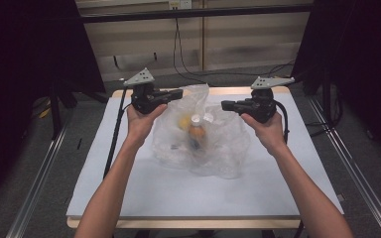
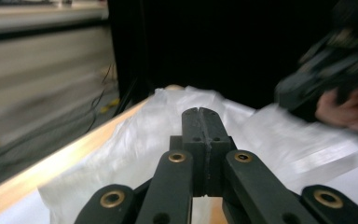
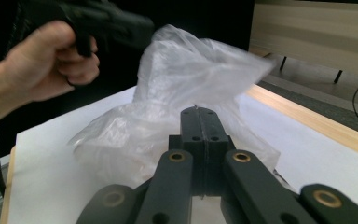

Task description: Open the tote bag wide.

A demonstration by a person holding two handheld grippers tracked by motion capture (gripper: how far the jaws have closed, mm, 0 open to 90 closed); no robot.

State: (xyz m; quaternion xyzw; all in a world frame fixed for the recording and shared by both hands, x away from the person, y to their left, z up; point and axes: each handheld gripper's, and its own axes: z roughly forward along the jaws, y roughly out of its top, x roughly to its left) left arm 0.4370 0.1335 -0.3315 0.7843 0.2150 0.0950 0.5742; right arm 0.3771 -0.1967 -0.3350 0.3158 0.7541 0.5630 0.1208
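A crumpled clear plastic bag [image 1: 218, 144] lies on the white table [image 1: 129, 193]. Inside it I can make out an orange bottle with a white cap [image 1: 196, 130] and something yellow [image 1: 184, 121]. My left gripper [image 1: 180, 92] is held above the bag's upper left edge, its jaws shut on a lifted flap of plastic [image 3: 186, 60]. My right gripper [image 1: 223, 105] faces it from the right, jaws pressed together at the bag's upper right edge. Looking along the left gripper [image 2: 200, 111], the film spreads out under and beyond the tips. From the right gripper [image 3: 198, 110], the bag bulges just past the tips.
The table's wooden far edge [image 1: 228, 90] runs just behind the bag. Dark curtains hang on both sides, and cables [image 1: 183, 59] trail on the floor beyond the table. Bare white tabletop stretches in front of the bag toward the person.
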